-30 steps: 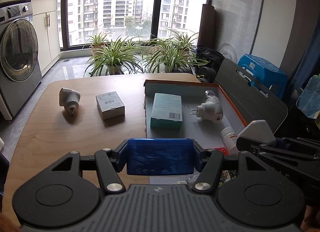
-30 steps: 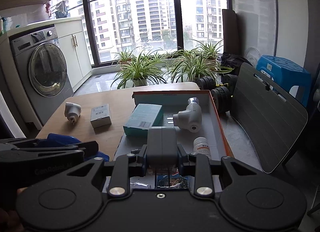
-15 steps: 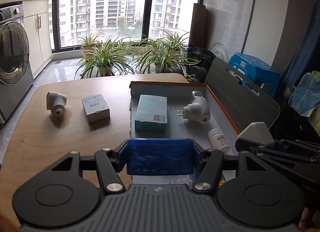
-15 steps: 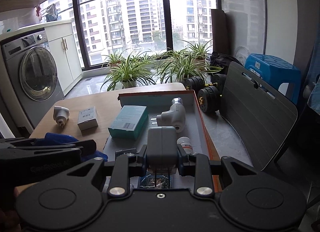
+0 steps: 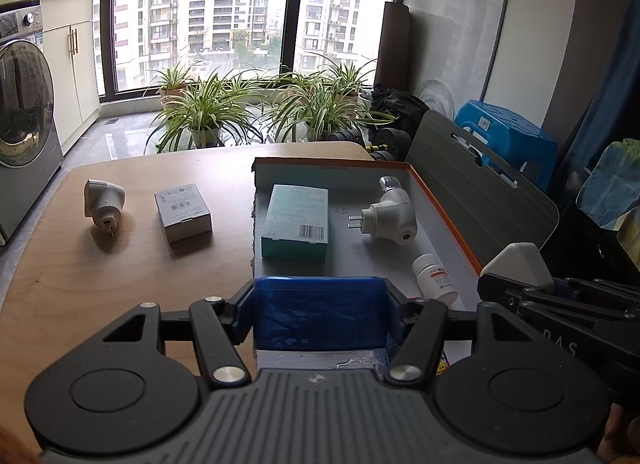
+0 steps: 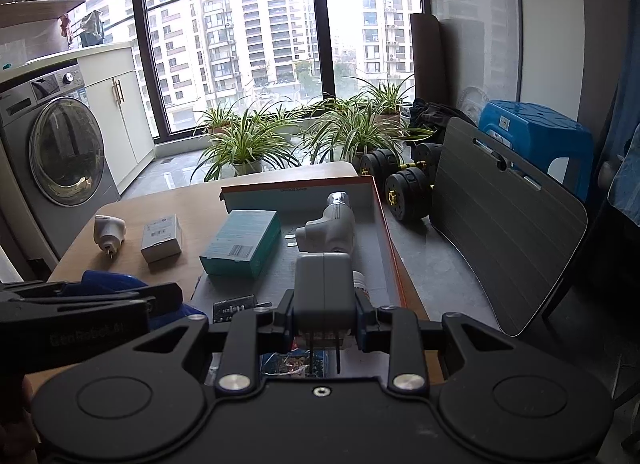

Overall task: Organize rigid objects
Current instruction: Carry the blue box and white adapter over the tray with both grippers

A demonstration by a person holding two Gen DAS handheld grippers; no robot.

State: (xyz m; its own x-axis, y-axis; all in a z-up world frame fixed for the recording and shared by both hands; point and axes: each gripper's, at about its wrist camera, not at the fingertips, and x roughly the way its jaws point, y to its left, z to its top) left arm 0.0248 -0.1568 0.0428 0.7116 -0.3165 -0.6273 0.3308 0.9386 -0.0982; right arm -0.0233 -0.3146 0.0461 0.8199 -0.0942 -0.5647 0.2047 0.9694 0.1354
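Wooden table under the left view: my left gripper clamps a blue box at the tray's near end. Right view: my right gripper grips a white charger above the tray, beside a teal box.

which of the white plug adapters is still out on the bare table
The adapter at the table's far left, beside the small grey box; the other loose one lies inside the tray.

Pill bottle mostly behind white adapter — label (tiny) unreadable
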